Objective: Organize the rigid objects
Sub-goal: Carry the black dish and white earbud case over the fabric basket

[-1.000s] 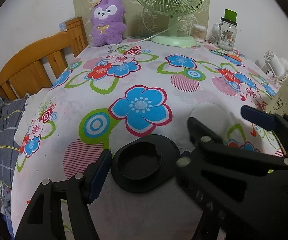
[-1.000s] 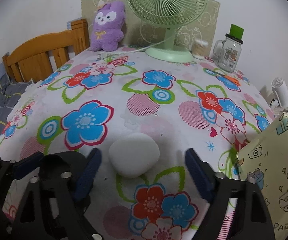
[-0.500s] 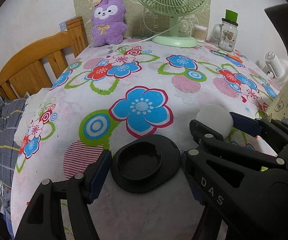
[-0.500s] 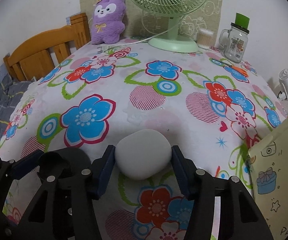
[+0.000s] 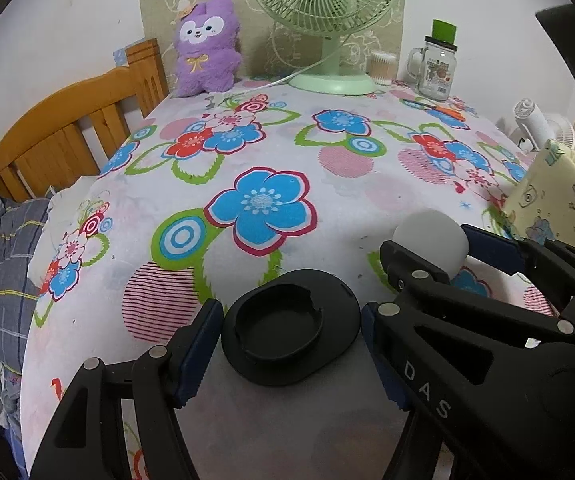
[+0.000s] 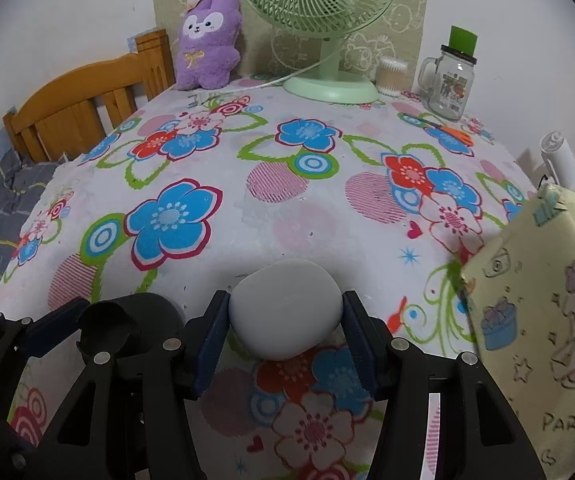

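Right gripper [image 6: 285, 332] fingers clamped on both sides of white rounded object [image 6: 285, 310], blue pads touching it left and right; object sits low over the floral-cloth surface [image 6: 287, 184], can't tell if lifted or resting. Left gripper [image 5: 291, 344] fingers spread wide around black round base [image 5: 289, 330], which lies flat on the surface; pads just beside its rim on each side, contact not clear, nothing gripped. In left wrist view the right gripper [image 5: 427, 258] shows just right of the base, white object [image 5: 431, 242] between its fingers. Black base [image 6: 127, 320] also seen at lower left of right wrist view. Yellow party gift bag [image 6: 547, 320] near right edge. Green fan [image 6: 319, 20], purple plush [image 6: 207, 40], glass jar [image 6: 449, 80] at far edge.
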`<state>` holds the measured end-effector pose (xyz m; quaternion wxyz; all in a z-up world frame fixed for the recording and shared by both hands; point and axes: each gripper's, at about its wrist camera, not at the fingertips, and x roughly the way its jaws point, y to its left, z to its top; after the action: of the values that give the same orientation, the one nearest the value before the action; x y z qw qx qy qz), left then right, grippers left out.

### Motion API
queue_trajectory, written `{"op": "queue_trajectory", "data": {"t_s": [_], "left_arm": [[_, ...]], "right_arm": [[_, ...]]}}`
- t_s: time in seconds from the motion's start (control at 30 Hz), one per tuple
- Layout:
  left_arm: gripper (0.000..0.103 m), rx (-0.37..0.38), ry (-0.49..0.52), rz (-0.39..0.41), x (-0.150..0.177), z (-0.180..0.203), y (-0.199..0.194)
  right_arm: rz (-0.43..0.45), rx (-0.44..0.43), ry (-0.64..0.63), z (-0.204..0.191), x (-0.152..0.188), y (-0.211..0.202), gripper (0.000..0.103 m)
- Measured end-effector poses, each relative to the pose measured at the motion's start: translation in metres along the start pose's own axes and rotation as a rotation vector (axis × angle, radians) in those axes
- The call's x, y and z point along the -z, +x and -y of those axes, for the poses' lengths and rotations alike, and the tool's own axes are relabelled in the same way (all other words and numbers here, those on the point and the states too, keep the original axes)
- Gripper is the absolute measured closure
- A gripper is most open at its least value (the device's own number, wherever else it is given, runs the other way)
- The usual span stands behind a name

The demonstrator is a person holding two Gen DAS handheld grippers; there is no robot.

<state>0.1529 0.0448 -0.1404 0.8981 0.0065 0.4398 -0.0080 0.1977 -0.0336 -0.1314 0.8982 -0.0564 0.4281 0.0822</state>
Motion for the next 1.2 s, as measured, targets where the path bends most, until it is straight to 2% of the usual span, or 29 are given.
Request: {"op": "queue_trajectory", "data": {"t_s": [0.77, 1.2], "left_arm": [[0.030, 0.024, 0.027, 0.072, 0.020, 0.025, -0.058], [0.030, 0.006, 0.037, 0.107, 0.021, 0.038, -0.098]], "right_arm": [[0.099, 0.037, 0.036, 0.016, 0.027, -0.071, 0.044], [0.144, 0.053, 0.051, 0.023, 0.032, -0.117, 0.044]]}}
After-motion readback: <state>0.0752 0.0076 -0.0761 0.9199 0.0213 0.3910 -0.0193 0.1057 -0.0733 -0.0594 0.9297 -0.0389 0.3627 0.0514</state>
